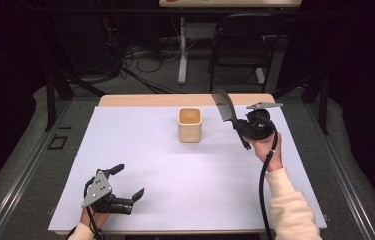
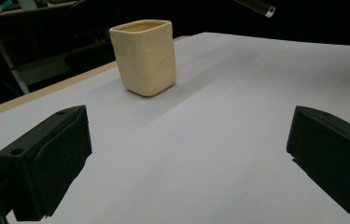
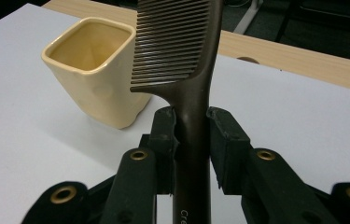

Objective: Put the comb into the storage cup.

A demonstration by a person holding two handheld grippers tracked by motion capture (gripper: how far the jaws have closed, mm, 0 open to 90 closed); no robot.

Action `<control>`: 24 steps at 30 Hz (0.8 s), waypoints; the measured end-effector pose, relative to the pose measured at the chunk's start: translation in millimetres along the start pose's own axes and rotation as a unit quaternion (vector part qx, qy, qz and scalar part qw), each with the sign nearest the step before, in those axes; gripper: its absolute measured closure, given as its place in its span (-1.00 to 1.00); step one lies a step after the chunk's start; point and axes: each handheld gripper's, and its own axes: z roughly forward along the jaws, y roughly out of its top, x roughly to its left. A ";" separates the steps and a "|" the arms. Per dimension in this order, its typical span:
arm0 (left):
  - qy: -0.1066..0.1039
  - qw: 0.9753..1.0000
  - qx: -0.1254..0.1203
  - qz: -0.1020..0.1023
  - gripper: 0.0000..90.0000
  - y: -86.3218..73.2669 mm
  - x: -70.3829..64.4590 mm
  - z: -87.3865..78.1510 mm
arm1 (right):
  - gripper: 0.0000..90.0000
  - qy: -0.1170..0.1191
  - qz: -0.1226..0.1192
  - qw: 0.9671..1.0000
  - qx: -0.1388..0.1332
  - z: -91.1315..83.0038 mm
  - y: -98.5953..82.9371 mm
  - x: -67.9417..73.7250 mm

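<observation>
**Comb held upright beside the cup, right side**

Right now, high view: right gripper (image 1: 249, 125) is up off the table, right of the square cream cup (image 1: 190, 125) and near it, not touching. It has a dark comb (image 1: 227, 112) clamped by the handle; toothed end sticks up and leans toward the cup, handle end trails down past the jaws. Left gripper (image 1: 125, 182) sits low at the near left corner of the white table cover (image 1: 140, 145), well apart from the cup, jaws spread, nothing in them. Right hand is clearly the nearer one to the cup.

Left gripper view: both jaws wide apart at the bottom corners, bare cover between them. Cup (image 2: 144, 56) stands upright far ahead, a bit left of centre.

Right gripper view: jaws of the right gripper (image 3: 192, 140) closed tight on the comb handle, comb (image 3: 182, 46) running straight up along the gripper's line, teeth facing left toward the cup. Cup (image 3: 95, 70) lies ahead and left, its mouth open and looks empty. Comb's long axis is roughly vertical; cup opening is off to the teeth side, so my guess is the comb needs shifting left over the mouth, then lowering in.
</observation>
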 end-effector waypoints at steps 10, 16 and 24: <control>0.000 1.000 0.000 0.000 -1.00 0.0 0.0 0.0 | 0.61 0.000 -0.019 1.000 -0.009 6.3 6.8 5.1; 0.001 1.000 0.000 0.000 -1.00 0.0 0.0 -0.1 | 0.61 0.002 -0.030 0.999 -0.019 10.4 9.3 9.0; 0.001 1.000 0.000 0.000 -1.00 0.0 0.2 -0.2 | 0.61 0.006 -0.036 0.999 -0.031 16.8 10.9 14.5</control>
